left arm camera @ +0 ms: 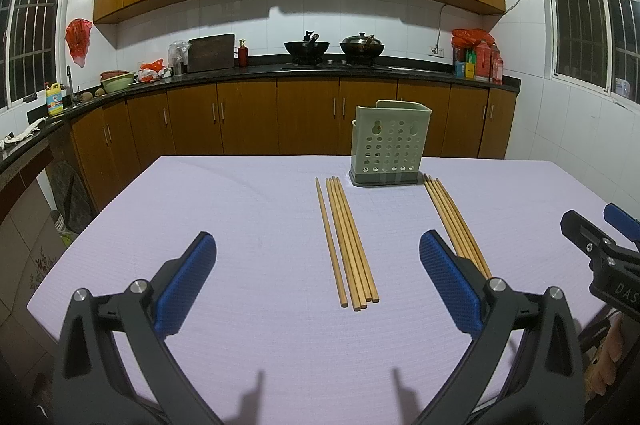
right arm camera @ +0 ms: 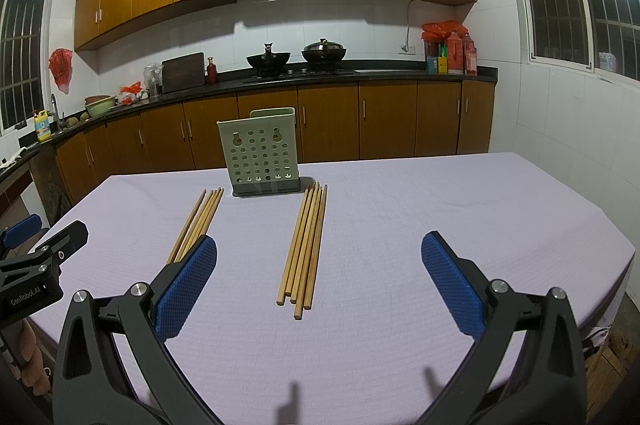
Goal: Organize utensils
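Both claws released: left claw [left arm camera: 318,281], right claw [right arm camera: 319,279]. We should clench squarely across one chopstick bundle [right arm camera: 303,249], then stand it in the holder [right arm camera: 260,157].

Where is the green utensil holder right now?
The green utensil holder stands upright at the far middle of the table, empty-looking, between the far tips of the two chopstick bundles; neither tool touches it.

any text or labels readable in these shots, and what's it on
"GenRobot.AI" on the black body of the left gripper, seen from the right wrist view.
"DAS", cut off by the frame edge, on the black body of the right gripper, seen from the left wrist view.
Labels on the yellow bottle and the red bottles on the counter: too small to read.
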{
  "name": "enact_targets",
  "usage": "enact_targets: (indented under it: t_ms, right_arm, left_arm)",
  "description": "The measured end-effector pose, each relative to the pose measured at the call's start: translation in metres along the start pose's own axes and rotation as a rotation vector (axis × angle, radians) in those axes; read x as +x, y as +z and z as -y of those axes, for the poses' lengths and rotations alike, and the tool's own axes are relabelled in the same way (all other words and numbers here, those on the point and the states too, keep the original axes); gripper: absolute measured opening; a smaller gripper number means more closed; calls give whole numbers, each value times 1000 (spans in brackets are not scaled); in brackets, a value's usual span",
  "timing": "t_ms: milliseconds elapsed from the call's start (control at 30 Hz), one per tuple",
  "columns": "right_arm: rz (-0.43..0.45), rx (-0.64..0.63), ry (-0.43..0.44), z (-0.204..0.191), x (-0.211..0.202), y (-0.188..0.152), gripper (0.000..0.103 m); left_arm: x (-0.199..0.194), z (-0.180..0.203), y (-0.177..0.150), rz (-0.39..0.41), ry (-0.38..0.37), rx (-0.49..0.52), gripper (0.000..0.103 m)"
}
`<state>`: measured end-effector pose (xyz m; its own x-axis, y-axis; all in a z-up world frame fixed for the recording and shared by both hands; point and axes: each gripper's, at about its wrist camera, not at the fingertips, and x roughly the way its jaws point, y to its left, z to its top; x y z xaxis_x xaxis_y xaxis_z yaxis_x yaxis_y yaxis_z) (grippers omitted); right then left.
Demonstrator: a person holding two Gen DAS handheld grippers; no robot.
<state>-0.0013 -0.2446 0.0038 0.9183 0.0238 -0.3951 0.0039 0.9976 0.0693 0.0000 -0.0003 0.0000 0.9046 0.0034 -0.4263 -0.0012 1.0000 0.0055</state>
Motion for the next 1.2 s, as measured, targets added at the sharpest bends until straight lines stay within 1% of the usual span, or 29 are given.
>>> enact_targets:
  t_ms: [1200]
  right_arm:
    - [-3, 3, 1, 0, 0, 1, 101]
  left_arm:
    - [-2, 2, 4, -2, 3, 1, 99]
